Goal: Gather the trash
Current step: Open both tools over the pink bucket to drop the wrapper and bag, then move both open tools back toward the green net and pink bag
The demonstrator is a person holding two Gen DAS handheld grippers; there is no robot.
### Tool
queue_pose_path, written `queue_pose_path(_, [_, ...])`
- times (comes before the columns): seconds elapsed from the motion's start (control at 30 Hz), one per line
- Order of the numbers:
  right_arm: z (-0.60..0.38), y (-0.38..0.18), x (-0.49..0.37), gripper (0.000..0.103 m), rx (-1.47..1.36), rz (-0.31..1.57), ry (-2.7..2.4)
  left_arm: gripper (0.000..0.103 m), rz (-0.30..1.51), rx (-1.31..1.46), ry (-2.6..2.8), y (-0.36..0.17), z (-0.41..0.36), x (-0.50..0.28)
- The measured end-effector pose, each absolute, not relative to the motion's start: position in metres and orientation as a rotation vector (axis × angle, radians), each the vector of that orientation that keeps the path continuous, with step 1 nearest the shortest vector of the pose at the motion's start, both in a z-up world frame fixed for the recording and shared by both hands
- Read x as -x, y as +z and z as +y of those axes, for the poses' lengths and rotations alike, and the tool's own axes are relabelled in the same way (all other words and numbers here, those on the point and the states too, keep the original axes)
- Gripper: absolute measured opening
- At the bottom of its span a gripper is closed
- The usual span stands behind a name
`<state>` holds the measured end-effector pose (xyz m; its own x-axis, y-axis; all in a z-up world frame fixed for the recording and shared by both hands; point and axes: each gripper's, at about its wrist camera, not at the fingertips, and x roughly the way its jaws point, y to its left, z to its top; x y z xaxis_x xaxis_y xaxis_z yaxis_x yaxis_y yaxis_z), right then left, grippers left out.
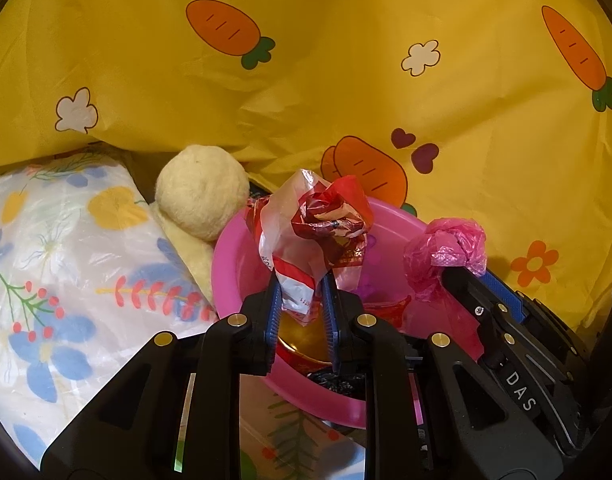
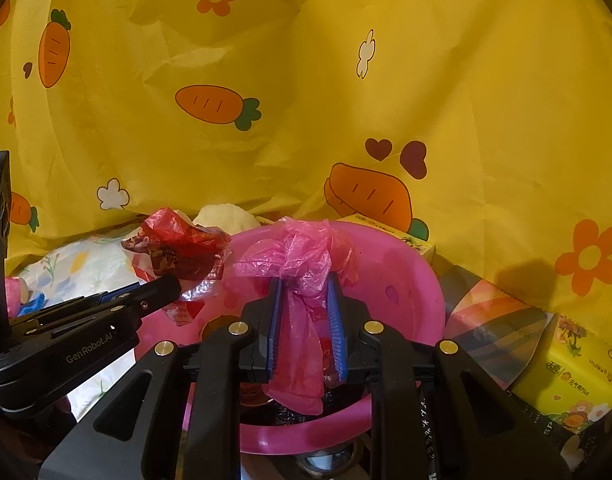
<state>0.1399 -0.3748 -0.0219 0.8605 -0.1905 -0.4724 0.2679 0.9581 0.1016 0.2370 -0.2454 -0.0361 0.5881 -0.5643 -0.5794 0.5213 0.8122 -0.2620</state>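
My left gripper [image 1: 300,280] is shut on a crumpled red-and-white plastic wrapper [image 1: 317,224], held just above a pink plastic basin [image 1: 234,248]. Beside it my right gripper [image 2: 304,280] is shut on a bunched pink plastic bag [image 2: 302,256], which hangs between the blue pads over the same pink basin [image 2: 417,280]. In the left wrist view the pink bag [image 1: 449,244] shows at the right gripper's tip. In the right wrist view the left gripper comes in from the left with the red wrapper [image 2: 178,248]. Dark scraps and a gold-rimmed object lie in the basin's bottom.
A yellow carrot-print sheet [image 1: 345,60] hangs behind everything. A floral plastic-wrapped bundle [image 1: 58,248] and a cream plush ball [image 1: 202,196] lie left of the basin. A yellow tissue pack [image 2: 573,380] and a colourful box [image 2: 493,312] sit to its right.
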Motion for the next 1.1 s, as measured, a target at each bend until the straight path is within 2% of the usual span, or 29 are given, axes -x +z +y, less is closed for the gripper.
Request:
queue_pose_path(0.07, [-0.376, -0.022, -0.140, 0.023, -0.166, 0.476, -0.244, 0.021, 0.700, 0.075, -0.647, -0.038, -0.245, -0.238])
queue_pose_path(0.2, [-0.378, -0.023, -0.140, 0.029, -0.174, 0.472, -0.252, 0.034, 0.720, 0.111, -0.667, -0.040, -0.241, -0.241])
queue_pose_path(0.27, [-0.378, -0.022, -0.139, 0.038, -0.176, 0.467, -0.259, 0.043, 0.720, 0.127, -0.670, -0.040, -0.236, -0.243])
queue_pose_path(0.33, [-0.379, -0.021, -0.138, 0.046, -0.184, 0.457, -0.260, 0.063, 0.709, 0.142, -0.674, -0.038, -0.231, -0.241])
queue_pose_path(0.43, [-0.380, -0.018, -0.136, 0.052, -0.195, 0.444, -0.264, 0.080, 0.680, 0.150, -0.657, -0.033, -0.221, -0.237])
queue_pose_path(0.53, [-0.380, -0.012, -0.132, 0.060, -0.198, 0.419, -0.270, 0.086, 0.651, 0.134, -0.606, -0.028, -0.208, -0.231])
queue_pose_path(0.77, [-0.364, 0.000, -0.119, 0.081, -0.169, 0.375, -0.281, 0.091, 0.606, 0.135, -0.486, -0.015, -0.167, -0.213])
queue_pose_path(0.93, [-0.345, 0.006, -0.107, 0.087, -0.149, 0.353, -0.262, 0.092, 0.562, 0.082, -0.380, -0.011, -0.135, -0.192])
queue_pose_path(1.1, [-0.316, 0.009, -0.098, 0.088, -0.127, 0.349, -0.197, 0.092, 0.539, 0.052, -0.244, -0.011, -0.095, -0.172])
